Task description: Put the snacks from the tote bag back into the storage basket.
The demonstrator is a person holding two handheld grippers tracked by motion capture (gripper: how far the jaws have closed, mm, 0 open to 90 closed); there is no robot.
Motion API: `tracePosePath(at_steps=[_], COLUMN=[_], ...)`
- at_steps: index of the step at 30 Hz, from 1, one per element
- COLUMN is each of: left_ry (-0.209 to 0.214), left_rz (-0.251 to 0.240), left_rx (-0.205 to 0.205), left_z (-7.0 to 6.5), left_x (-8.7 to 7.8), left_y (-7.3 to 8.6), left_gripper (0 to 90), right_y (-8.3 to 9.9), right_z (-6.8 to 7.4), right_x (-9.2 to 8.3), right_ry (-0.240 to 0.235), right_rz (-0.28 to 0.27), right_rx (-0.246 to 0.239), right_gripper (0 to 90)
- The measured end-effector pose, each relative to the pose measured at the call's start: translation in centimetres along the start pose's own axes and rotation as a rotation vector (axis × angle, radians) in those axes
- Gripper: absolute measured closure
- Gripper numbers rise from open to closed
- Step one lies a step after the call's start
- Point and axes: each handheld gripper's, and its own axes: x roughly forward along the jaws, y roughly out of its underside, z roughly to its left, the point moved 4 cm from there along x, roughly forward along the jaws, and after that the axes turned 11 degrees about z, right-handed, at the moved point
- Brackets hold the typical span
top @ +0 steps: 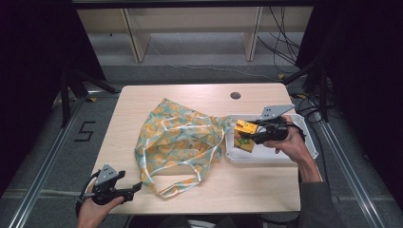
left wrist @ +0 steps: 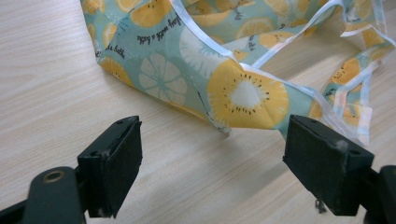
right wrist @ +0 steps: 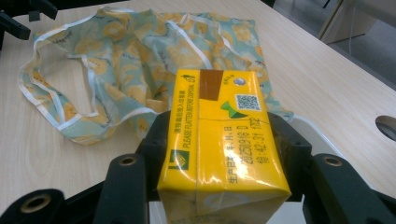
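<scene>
The table (top: 142,102) is being taken up across its middle by a fruit-printed bag (top: 178,137), which is lying flat and crumpled with its white-edged handles trailing toward the near edge. Just to the right of the bag, touching its cloth, a white tray (top: 266,159) is sitting on the table.

The right tool (top: 251,135) is being held over the left end of the tray, and a yellow drink carton (top: 244,135) is being gripped in it: in the right gripper view the carton (right wrist: 224,144) is being pressed between the two black jaws on its long sides, its foil straw hole facing up and the bag lying beyond it.

The left tool (top: 138,186) is being held low at the near left corner of the table, just beside the bag's lower edge. In the left gripper view its jaws are standing wide apart with nothing between them, and a corner of the bag (left wrist: 247,93) is lying just ahead of them on the wood.
</scene>
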Motion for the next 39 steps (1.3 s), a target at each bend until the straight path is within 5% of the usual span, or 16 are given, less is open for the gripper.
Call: tracePosePath(at_steps=[21,22,26,31,32,37,39], left_ry=[0.006,-0.003,0.005,-0.003,-0.005,0.002,-0.002], left_rz=[0.012,0.048,0.022,0.013,0.043,0.016,0.044], left_rx=[0.019,0.059,0.021,0.032,0.048,0.026,0.042], left_z=[0.0,0.2,0.0,0.1,0.2,0.0,0.1], left_x=[0.1,-0.1,0.2,0.1,0.0,0.2,0.1], left_y=[0.0,0.2,0.1,0.0,0.2,0.0,0.2], left_gripper=[18.4,18.4,18.4,18.3,18.0,18.0,18.0], right_y=[1.2,1.3,1.5,1.6,1.7,1.8,1.8], right_z=[-0.2,-0.1,0.0,-0.1,-0.1,0.0,0.0], right_x=[2.2,2.3,2.7,3.0,3.0,3.2,3.4], right_ry=[-0.022,-0.025,-0.036,-0.039,-0.038,-0.05,-0.038], right_rz=[0.046,0.052,0.059,0.063,0.067,0.08,0.093], right_rx=[-0.012,-0.004,-0.001,-0.017,0.006,0.001,-0.004], right_gripper=[51.2,51.2,51.1,51.1,51.2,51.1,51.1])
